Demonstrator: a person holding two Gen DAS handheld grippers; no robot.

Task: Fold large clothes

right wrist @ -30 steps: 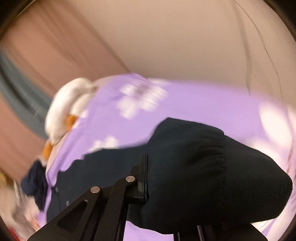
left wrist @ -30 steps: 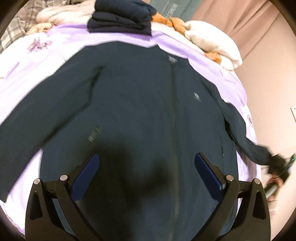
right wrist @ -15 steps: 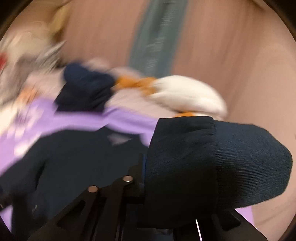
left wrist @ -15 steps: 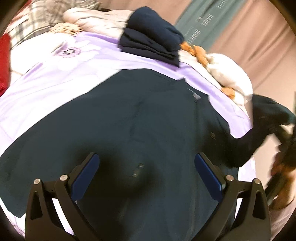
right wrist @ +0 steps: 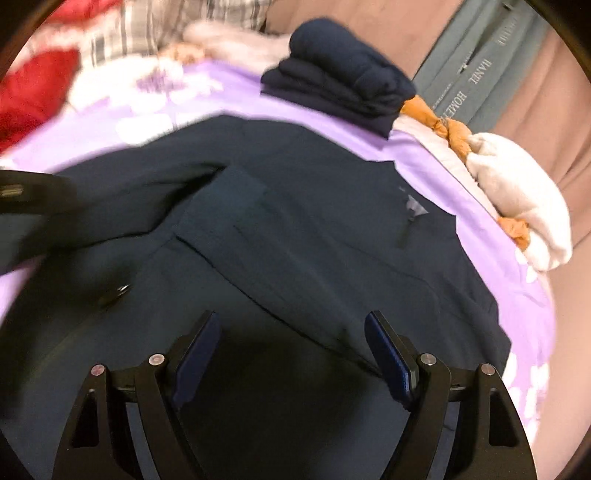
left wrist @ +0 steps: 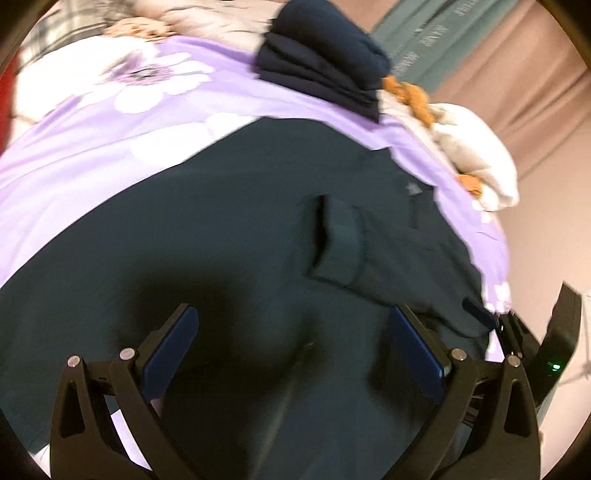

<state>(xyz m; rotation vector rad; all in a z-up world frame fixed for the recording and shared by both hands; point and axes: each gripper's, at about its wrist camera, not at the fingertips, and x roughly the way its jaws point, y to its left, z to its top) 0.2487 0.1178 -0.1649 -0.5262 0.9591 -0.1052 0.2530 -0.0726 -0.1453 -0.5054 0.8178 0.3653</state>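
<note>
Nearest in each wrist view are the tongs themselves. The left tongs (left wrist: 293, 345) stand wide with nothing between the blue pads, hanging over the lower part of the dark jacket (left wrist: 221, 258). The right tongs (right wrist: 291, 352) are opening, their pads apart and nothing gripped between them, also above the jacket (right wrist: 314, 266).

The jacket lies spread flat on a bed under a purple bedspread (left wrist: 92, 147) printed with large white flowers. One sleeve is folded across the chest, its ribbed cuff (left wrist: 338, 240) resting near the middle of the front. A small pale mark (right wrist: 413, 206) sits near the collar, too blurred to read.

Beyond the collar, a stack of folded navy clothes (right wrist: 340, 74) rests at the far edge of the bed. To its right lies a white bundle with orange cloth (right wrist: 517, 184). At far left are a red cloth (right wrist: 33, 85) and plaid fabric (right wrist: 147, 26), both smeared by motion.

Behind hangs a pinkish curtain (right wrist: 546, 92) and a grey-green strip (right wrist: 476, 62) with printed letters reading partly "HOME"; the rest cannot be made out.
</note>
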